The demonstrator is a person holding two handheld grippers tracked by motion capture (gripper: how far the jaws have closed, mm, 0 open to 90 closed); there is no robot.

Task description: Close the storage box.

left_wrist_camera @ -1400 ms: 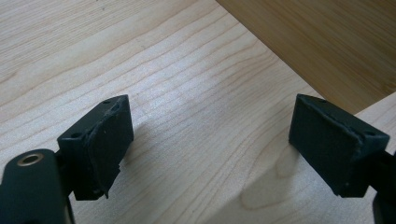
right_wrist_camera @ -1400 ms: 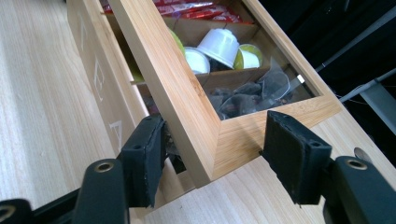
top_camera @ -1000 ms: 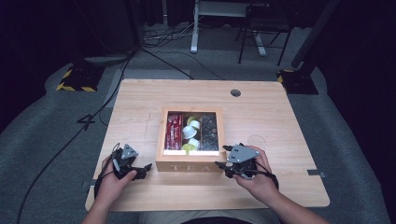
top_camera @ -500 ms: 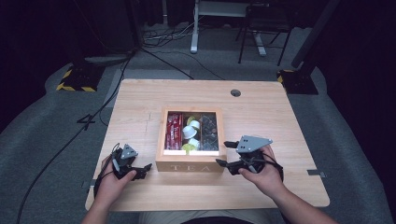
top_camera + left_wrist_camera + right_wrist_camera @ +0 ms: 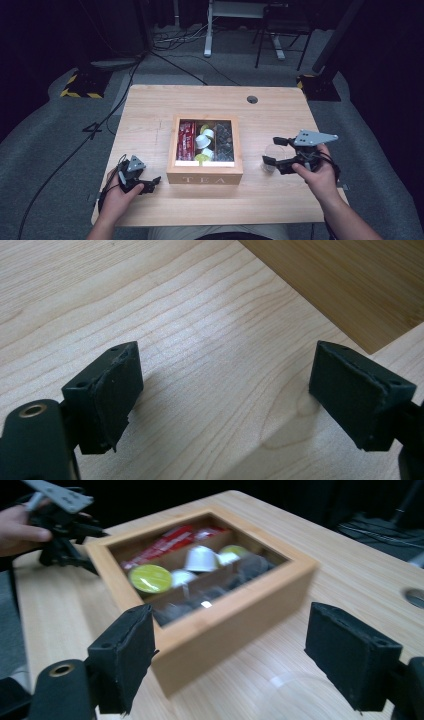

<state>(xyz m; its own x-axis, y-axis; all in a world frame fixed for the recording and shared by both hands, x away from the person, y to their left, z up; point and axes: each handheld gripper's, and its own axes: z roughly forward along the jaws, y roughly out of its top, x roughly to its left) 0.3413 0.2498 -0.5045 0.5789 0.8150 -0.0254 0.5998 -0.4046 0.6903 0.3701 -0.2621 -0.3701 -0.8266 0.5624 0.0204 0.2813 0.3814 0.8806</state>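
A pale wooden counter (image 5: 150, 107) with a plain grain stands on grey carpet (image 5: 45, 135) in a dark room. A round cable hole (image 5: 252, 99) sits near its far edge. Beyond it are the legs of a white desk frame (image 5: 207, 35) and a dark chair (image 5: 280, 35), black cables (image 5: 170, 47) on the floor, and yellow-and-black hazard-striped blocks (image 5: 80, 87) at the counter's far corners.

In the middle of the counter sits a wooden tea box (image 5: 205, 172) marked TEA on its near wall. Its compartments hold red packets (image 5: 186, 140) at the left, white and yellow-green capsules (image 5: 205, 141) in the middle and dark pods (image 5: 223, 140) at the right.

A clear glass cup (image 5: 270, 157) stands upright on the counter just right of the box, apart from it. The right gripper (image 5: 275, 153) hangs by the cup; its fingers (image 5: 127, 655) have just been opening and stand spread wide, with the cup's faint rim low between them and the pads off it. The box lies straight beyond this gripper.

The left gripper (image 5: 150, 184) rests low on the counter near the box's front left corner, its fingers (image 5: 117, 390) spread over bare wood, pinching nothing.
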